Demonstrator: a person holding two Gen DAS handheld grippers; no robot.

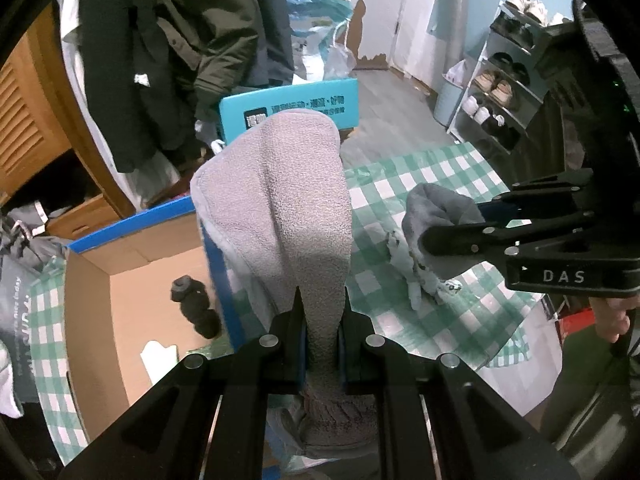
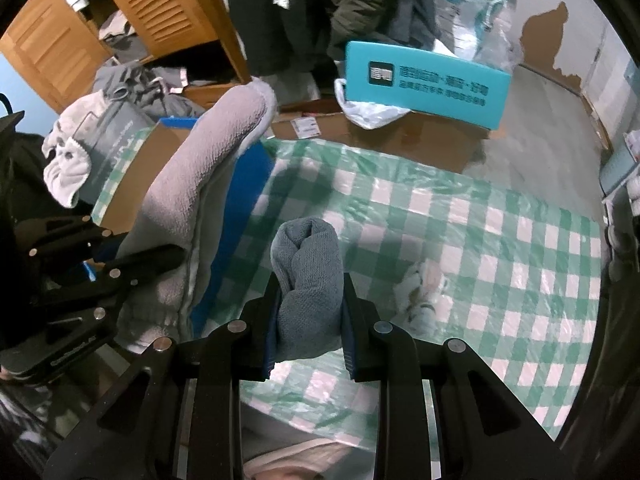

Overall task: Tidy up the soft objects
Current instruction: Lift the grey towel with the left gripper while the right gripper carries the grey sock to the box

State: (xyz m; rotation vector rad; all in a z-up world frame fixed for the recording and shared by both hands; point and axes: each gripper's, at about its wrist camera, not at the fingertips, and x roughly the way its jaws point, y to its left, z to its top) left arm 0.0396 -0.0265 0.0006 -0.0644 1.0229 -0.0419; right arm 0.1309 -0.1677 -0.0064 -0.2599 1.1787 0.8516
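Hand-held gripper (image 1: 322,320) pinches nubby lilac-grey cloth (image 1: 280,200).

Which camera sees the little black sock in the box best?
The left wrist view. It looks down into the open cardboard box, where the black sock lies on the bottom. In the right wrist view only the box's outer corner shows behind the grey towel that the left gripper holds; the sock is hidden.

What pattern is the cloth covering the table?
Green and white checks on the tablecloth, seen best in the right wrist view.
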